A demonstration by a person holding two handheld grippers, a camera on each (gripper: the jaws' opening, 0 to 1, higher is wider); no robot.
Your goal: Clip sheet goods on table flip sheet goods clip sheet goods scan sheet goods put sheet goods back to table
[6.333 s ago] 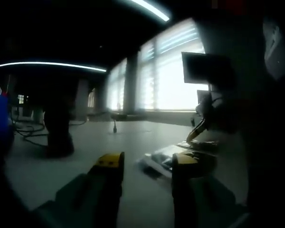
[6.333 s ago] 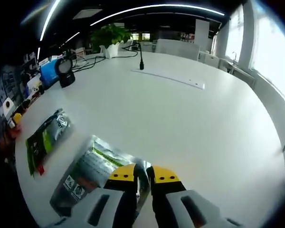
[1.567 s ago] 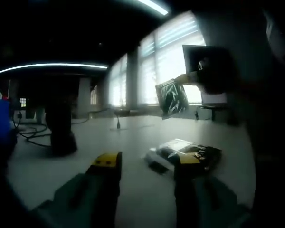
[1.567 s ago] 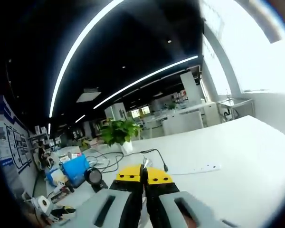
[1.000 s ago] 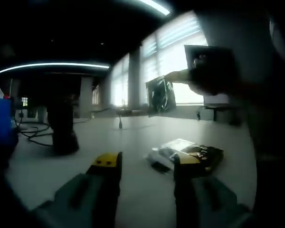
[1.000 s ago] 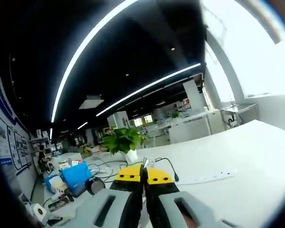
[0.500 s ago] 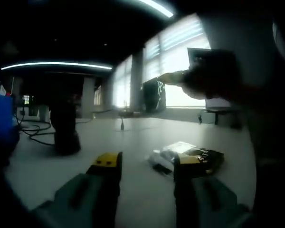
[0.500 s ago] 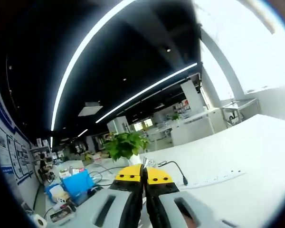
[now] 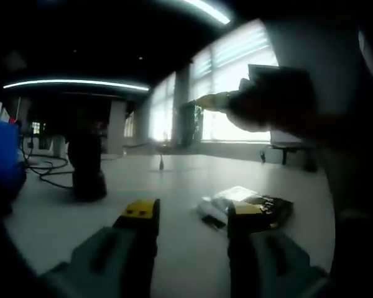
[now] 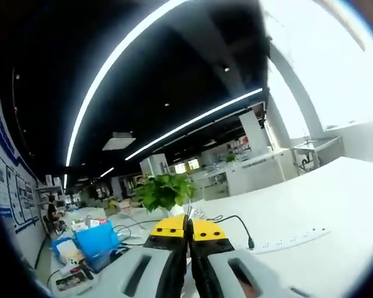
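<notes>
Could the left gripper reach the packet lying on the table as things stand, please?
Probably yes: the left gripper is open and low over the table, the packet lies just beyond its right jaw, nothing between.

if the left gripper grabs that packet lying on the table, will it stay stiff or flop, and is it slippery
The packet lies flat and thin on the table, so it would likely sag if gripped by one edge. Its glossy face catches light, so it may slide when nudged. It looks light for its size. The left gripper stands open beside it.

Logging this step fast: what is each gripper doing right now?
Left gripper: open, holding nothing, low over the table.
Right gripper: shut on a packet, held in the air.
</notes>
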